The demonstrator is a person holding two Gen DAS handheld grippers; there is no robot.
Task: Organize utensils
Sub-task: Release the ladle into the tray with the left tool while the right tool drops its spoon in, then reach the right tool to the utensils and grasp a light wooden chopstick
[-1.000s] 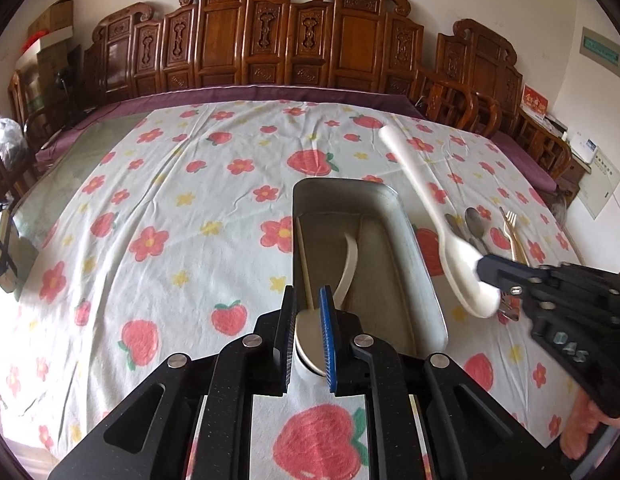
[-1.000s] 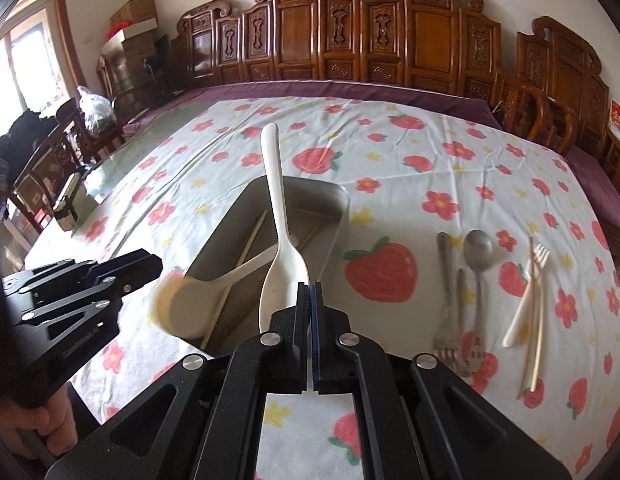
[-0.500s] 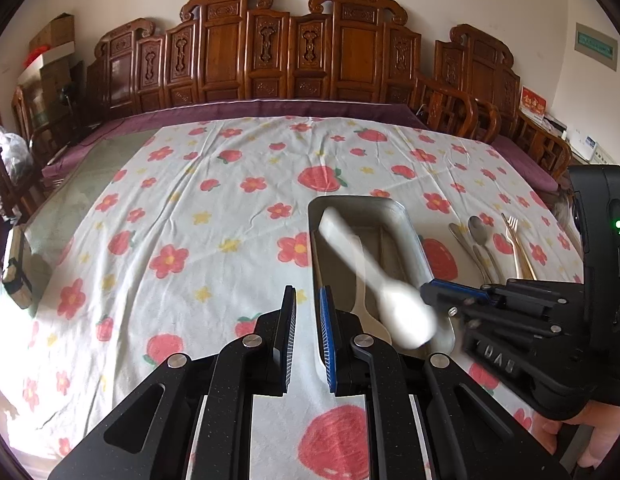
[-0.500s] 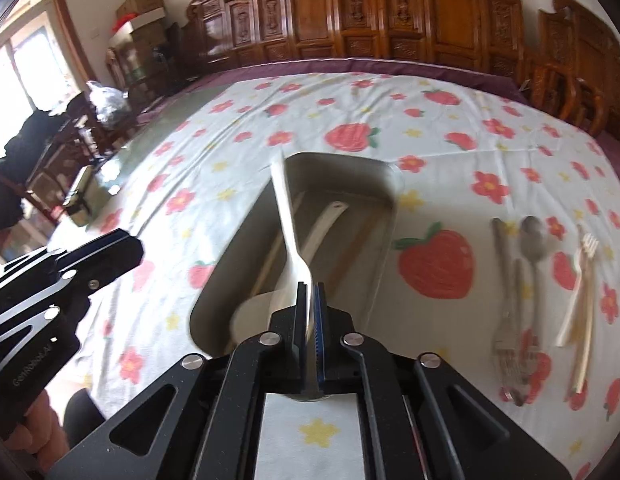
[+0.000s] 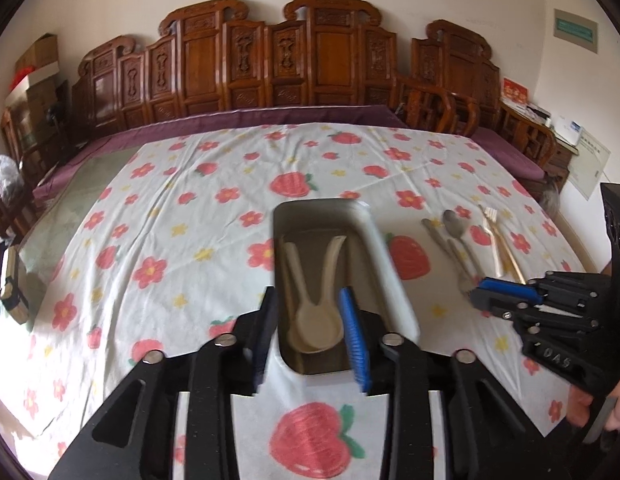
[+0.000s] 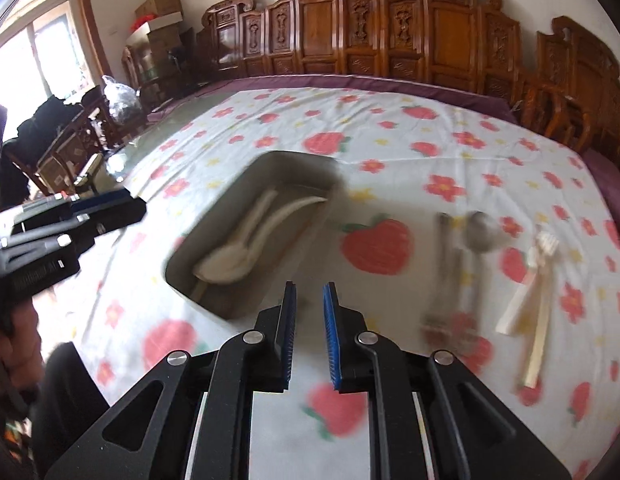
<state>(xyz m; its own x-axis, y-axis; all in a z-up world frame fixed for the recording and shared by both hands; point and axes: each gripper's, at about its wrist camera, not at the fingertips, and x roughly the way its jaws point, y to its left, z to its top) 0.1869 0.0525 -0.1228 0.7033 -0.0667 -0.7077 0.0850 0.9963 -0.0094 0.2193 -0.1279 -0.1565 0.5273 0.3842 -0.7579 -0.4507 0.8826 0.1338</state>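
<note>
Nearest the left wrist camera, the left gripper point(image 5: 314, 328) has its jaws spread wide and empty. Between and just beyond its fingertips sits the near end of a metal tray point(image 5: 384, 264), resting on a tablecloth point(image 5: 150, 240) printed with strawberries and flowers. Two cream spoons point(image 5: 314, 320) lie inside the tray, bowls toward the jaws, handles fanning away.

In the right wrist view, the right gripper point(image 6: 310, 332) is also parted and holds nothing. The tray's near corner lies just ahead and left of its jaws. Ahead and to the right, well clear of the tray, lie a metal spoon and fork point(image 6: 462, 264), and farther right a pair of pale forks point(image 6: 534, 304). These are blurred.

The step in hand appears to be fetching the next loose utensil. Doing it well likely means turning the right jaws toward the metal pair, straddling one handle squarely, and closing low against the cloth without snagging it.

Both grippers point forward and tilt down toward the table, the left hovering over the tray's near end.

Beyond stand carved wooden chairs point(image 5: 270, 60).
</note>
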